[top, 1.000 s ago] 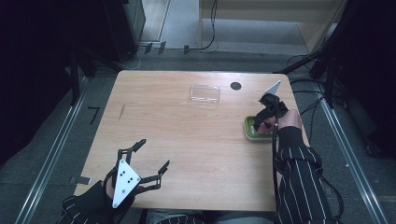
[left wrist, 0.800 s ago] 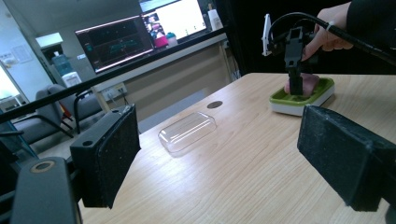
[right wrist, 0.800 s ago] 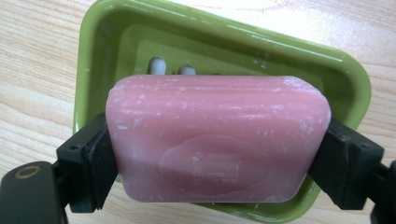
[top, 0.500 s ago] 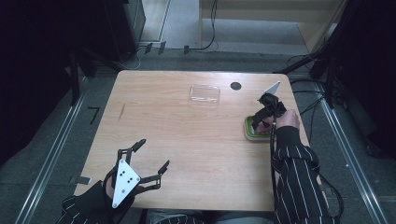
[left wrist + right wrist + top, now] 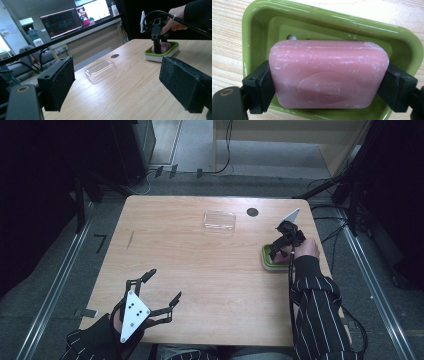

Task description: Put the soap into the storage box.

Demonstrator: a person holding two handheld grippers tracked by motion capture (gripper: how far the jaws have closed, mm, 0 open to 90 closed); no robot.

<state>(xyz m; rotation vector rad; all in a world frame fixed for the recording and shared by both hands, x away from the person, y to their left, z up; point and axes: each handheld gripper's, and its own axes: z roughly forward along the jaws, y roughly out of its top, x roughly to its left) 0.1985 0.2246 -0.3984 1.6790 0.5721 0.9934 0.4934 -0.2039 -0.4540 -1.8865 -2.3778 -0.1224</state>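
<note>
Over the green soap dish [image 5: 275, 258] near the right edge of the counter [image 5: 200, 270], the right gripper [image 5: 280, 251] points down, its fingers [image 5: 263, 86] pinching the two short ends of a pink soap bar [image 5: 328, 75]. In the right gripper view the bar lies lengthwise across the dish [image 5: 332, 25], which has a small drain hole showing just above the bar's upper left corner. Whether the bar rests on the dish floor or is raised a little off it cannot be told. From the left gripper view the right gripper [image 5: 157, 48] stands upright in the dish [image 5: 162, 53], with the pink bar [image 5: 163, 46] just behind its fingers and the person's hand [image 5: 175, 16] gripping it from above.

Compared with a second ago, the right gripper sits in the same spot over the dish, and the hand shows no visible shift.

The left gripper [image 5: 160, 292] hovers at the near left corner of the counter, its fingers [image 5: 58, 82] spread wide with nothing between them, unchanged from the earlier frames. A clear plastic lid [image 5: 219, 220] lies flat near the far edge, well apart from the dish, and a small dark round spot [image 5: 252, 212] sits just beside it to the right; both are where they were.
</note>
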